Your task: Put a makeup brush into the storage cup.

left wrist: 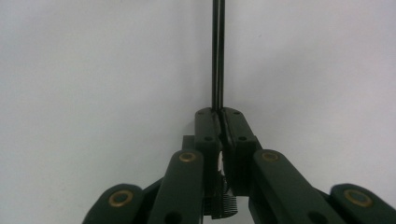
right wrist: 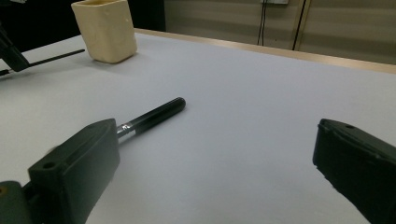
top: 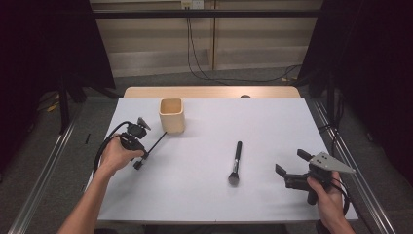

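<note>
- I see a white table top (top: pixel 272 126) with a strip of pale wood at its far edge; around it there is grey floor, dark curtains on both sides, and black cables that hang down the far wall.
- My left gripper (top: pixel 139 155) is near the left edge of the table, its jaws closed on a thin black brush (top: pixel 157 141). The free end of this brush points toward a cream square cup (top: pixel 171 115) and ends just beside its base.
- The left gripper view gives what the high view cannot — the thin handle (left wrist: pixel 217 51) is pinched between the two pads, and short bristles show below them.
- My right gripper (top: pixel 292 163) hovers at the near right with the jaws wide apart and nothing between them.
- A thicker black makeup brush (top: pixel 235 163) lies free between the two grippers. The high view shows its full head; in the right gripper view the jaw covers the head and I see the handle (right wrist: pixel 156 113).
- Inside of the cup I cannot see anything clearly.
</note>
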